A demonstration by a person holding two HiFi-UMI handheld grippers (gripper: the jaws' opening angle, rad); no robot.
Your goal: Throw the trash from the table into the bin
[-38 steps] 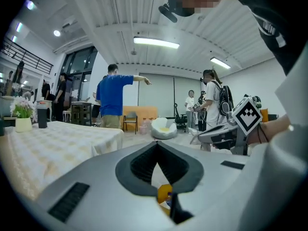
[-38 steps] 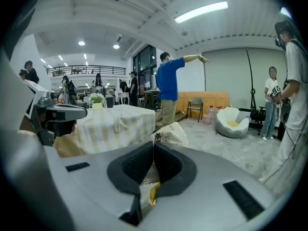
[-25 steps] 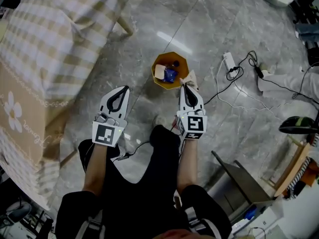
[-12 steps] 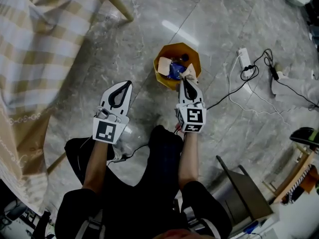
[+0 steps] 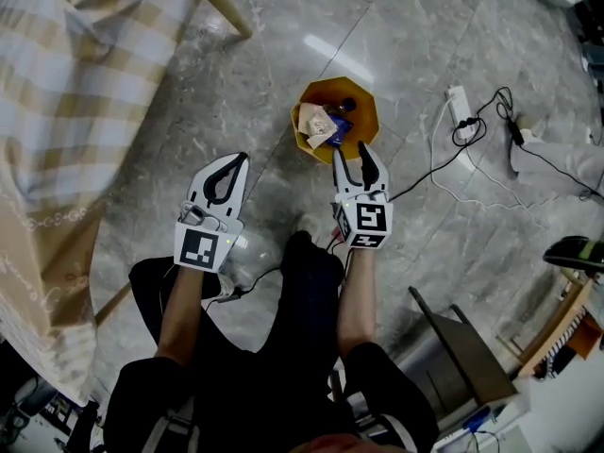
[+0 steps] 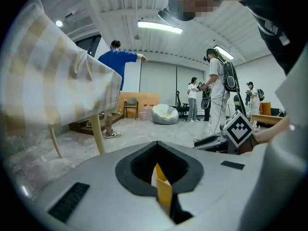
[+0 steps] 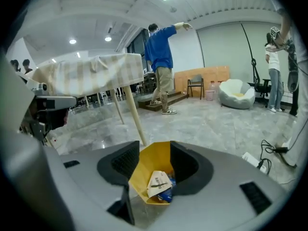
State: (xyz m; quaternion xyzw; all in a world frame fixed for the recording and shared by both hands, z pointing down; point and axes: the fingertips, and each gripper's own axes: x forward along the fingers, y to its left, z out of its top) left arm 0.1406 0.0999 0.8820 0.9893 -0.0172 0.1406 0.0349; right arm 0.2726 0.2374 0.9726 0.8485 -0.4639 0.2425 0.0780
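While the desk (image 5: pixel 85 83) with its checked cloth sits off to the left, the yellow bin (image 5: pixel 363 107) stands on the floor just ahead of the right gripper (image 5: pixel 357 156). Its fingers have just been opening, with nothing clamped between them. The left gripper (image 5: pixel 239 159) has its fingers pinched on a small yellow scrap (image 6: pixel 162 189), and a crumpled white wrapper (image 5: pixel 314 121) lies inside the bin.

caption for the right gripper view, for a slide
Right tool, jaws just opened with nothing between them, pointing into the yellow bin with trash inside.
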